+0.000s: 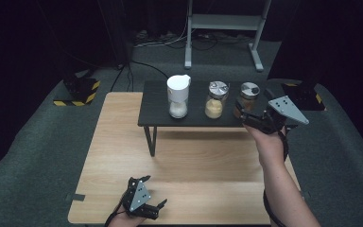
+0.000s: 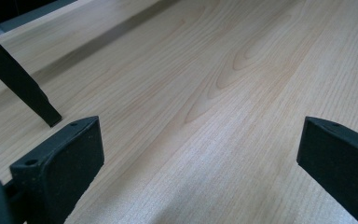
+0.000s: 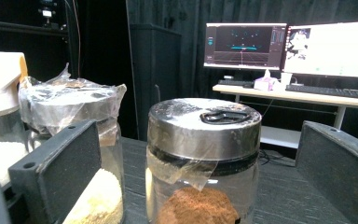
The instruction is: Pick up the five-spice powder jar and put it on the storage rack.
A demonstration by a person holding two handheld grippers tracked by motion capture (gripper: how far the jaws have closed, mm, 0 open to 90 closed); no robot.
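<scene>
The jar of brown powder (image 3: pixel 204 158) stands upright on the black shelf (image 1: pixel 160 118), its long axis vertical and its steel lid (image 3: pixel 205 126) facing up (no label or writing can be read on it), at the shelf's right end beside the jar of yellow grains (image 1: pixel 216 100), with the white-lidded jar (image 1: pixel 178 96) further left. The right gripper (image 1: pixel 240 113) sits level at this jar, jaws spread wide on either side without touching it. The left gripper (image 1: pixel 153 194) lies well in front of the shelf on the wooden table (image 2: pixel 223 84), jaws apart and holding nothing
</scene>
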